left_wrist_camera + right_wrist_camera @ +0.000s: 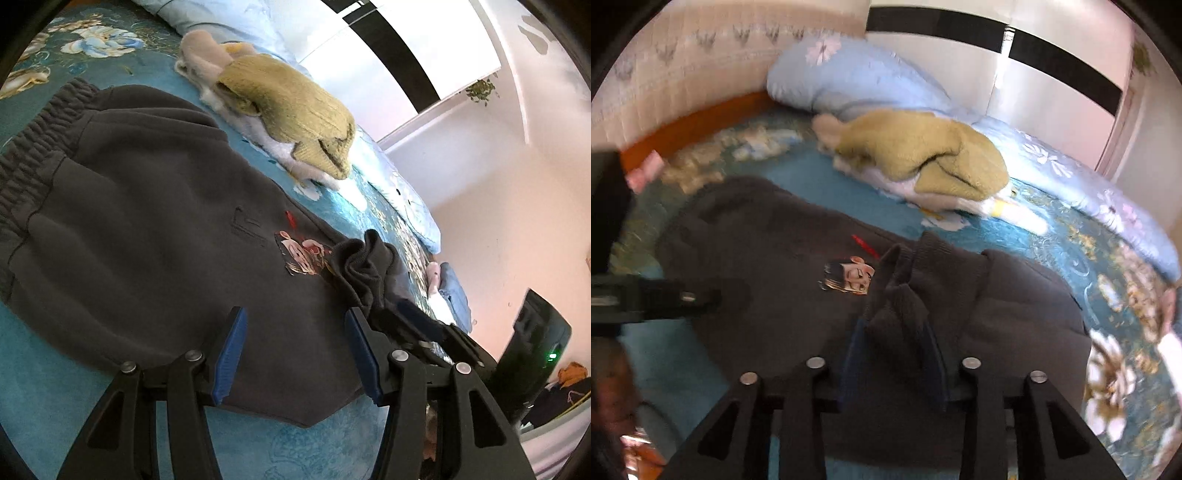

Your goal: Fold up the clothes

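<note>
**Trouser cuff laid back over the leg as the fold takes shape**

The right gripper sits low over a bunched cuff of the dark grey sweatpants, its blue pads either side of the gathered cloth. The picture is blurred, and I cannot tell whether the pads press on the fabric or merely flank it. The left gripper hovers just above the same garment with its jaws released, about half apart, nothing between them but the flat cloth below; the right gripper's blue finger shows just beside it at the cuff.

The sweatpants lie spread on the teal flowered bedspread, elastic waistband at one end, a small cartoon patch mid-leg, and the cuff folded back so that it lies right beside that patch. By my reckoning the step in hand is setting this folded end down. Doing it well means laying the cuff flat and square with the leg's edges, letting go only once it rests, then smoothing the hump with the free left gripper.

Further off, a yellow-green knitted garment rests on a pale fleecy one, apart from the sweatpants, and a light blue quilt is heaped along the far side.
</note>
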A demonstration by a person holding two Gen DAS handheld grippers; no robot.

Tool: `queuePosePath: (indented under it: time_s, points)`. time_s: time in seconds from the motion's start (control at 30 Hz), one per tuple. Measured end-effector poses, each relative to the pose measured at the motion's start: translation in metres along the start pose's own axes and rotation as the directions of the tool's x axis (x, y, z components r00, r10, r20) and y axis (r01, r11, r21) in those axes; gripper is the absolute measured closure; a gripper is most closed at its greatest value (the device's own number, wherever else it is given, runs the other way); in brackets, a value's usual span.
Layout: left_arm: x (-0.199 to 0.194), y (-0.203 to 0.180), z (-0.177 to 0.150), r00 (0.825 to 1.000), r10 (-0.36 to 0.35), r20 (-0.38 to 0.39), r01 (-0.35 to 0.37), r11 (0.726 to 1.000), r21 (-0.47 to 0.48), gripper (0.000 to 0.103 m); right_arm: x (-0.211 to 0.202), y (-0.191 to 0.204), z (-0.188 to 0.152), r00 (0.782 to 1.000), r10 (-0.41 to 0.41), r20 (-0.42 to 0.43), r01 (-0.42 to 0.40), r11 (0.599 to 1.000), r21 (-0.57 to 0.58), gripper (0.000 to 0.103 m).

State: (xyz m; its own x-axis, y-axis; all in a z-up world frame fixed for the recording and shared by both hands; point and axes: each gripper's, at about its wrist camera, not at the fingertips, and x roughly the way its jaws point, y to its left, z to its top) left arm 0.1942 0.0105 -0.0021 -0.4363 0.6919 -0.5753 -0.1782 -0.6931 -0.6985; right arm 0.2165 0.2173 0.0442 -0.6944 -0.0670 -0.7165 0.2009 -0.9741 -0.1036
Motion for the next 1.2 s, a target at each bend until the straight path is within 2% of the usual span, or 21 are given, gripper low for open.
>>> queuePosePath:
  time_s: [0.07, 0.17, 0.3, 0.37, 0.47, 0.63, 0.67, 0.7, 0.77, 0.87, 0.93, 1.03, 1.1, 1.2]
  points:
    - [0.000, -0.003, -0.002, 1.000, -0.007, -0.008, 0.007, 1.000, 0.007, 0.047, -0.016, -0.024, -0.011, 0.999, -0.006, 0.041, 0.003, 0.997, 0.074, 0.059]
    - [0.006, -0.008, -0.006, 0.999, -0.034, -0.030, 0.034, 0.999, -0.006, 0.046, -0.027, -0.065, -0.031, 0.998, -0.050, 0.049, 0.040, 0.980, 0.194, 0.057]
    - [0.022, -0.019, -0.001, 0.986, -0.153, -0.063, 0.146, 0.984, -0.105, 0.038, -0.034, -0.112, -0.057, 0.997, -0.067, 0.037, 0.049, 0.930, 0.364, 0.057]
    - [0.032, -0.028, 0.007, 0.982, -0.175, -0.071, 0.165, 0.977, -0.132, 0.034, -0.034, -0.125, -0.065, 0.998, -0.051, 0.039, 0.030, 0.906, 0.423, 0.057]
    - [0.052, -0.044, 0.022, 0.986, -0.144, -0.081, 0.131, 0.981, -0.142, 0.033, -0.034, -0.128, -0.070, 0.999, -0.026, 0.045, 0.004, 0.900, 0.437, 0.057]
    - [0.095, -0.062, 0.025, 0.984, -0.015, -0.175, -0.009, 0.990, -0.138, 0.035, -0.038, -0.128, -0.071, 0.998, -0.026, 0.060, -0.001, 0.908, 0.420, 0.057]
    - [0.100, -0.064, 0.023, 0.984, 0.026, -0.176, -0.049, 0.991, -0.125, 0.044, -0.040, -0.130, -0.073, 0.998, -0.032, 0.061, 0.003, 0.904, 0.427, 0.057]
    - [0.104, -0.066, 0.021, 0.983, 0.048, -0.178, -0.069, 0.991, -0.117, 0.064, -0.042, -0.133, -0.075, 0.997, -0.038, 0.060, 0.008, 0.901, 0.433, 0.057]
    - [0.109, -0.067, 0.019, 0.980, 0.076, -0.182, -0.097, 0.989, -0.114, 0.082, -0.044, -0.137, -0.080, 0.997, -0.048, 0.060, 0.016, 0.896, 0.444, 0.057]
    - [0.102, -0.077, 0.015, 0.980, 0.098, -0.173, -0.110, 0.992, -0.064, 0.088, -0.046, -0.144, -0.086, 0.997, -0.043, 0.061, 0.010, 0.888, 0.460, 0.057]
    - [0.079, -0.098, 0.011, 0.990, 0.052, -0.134, -0.049, 0.998, 0.028, 0.088, -0.048, -0.149, -0.088, 0.997, -0.035, 0.070, -0.002, 0.881, 0.472, 0.057]
    - [0.048, -0.111, 0.009, 0.997, 0.014, -0.081, -0.005, 0.994, 0.113, 0.088, -0.050, -0.157, -0.090, 0.996, -0.037, 0.080, -0.007, 0.870, 0.493, 0.057]
    - [0.050, -0.089, 0.011, 0.994, 0.084, -0.076, -0.077, 0.993, 0.091, 0.088, -0.049, -0.161, -0.089, 0.996, -0.026, 0.085, -0.021, 0.861, 0.509, 0.057]
    - [0.066, -0.033, 0.005, 0.978, 0.135, -0.158, -0.146, 0.988, -0.054, 0.087, -0.047, -0.155, -0.085, 0.995, 0.019, 0.094, -0.064, 0.862, 0.504, 0.057]
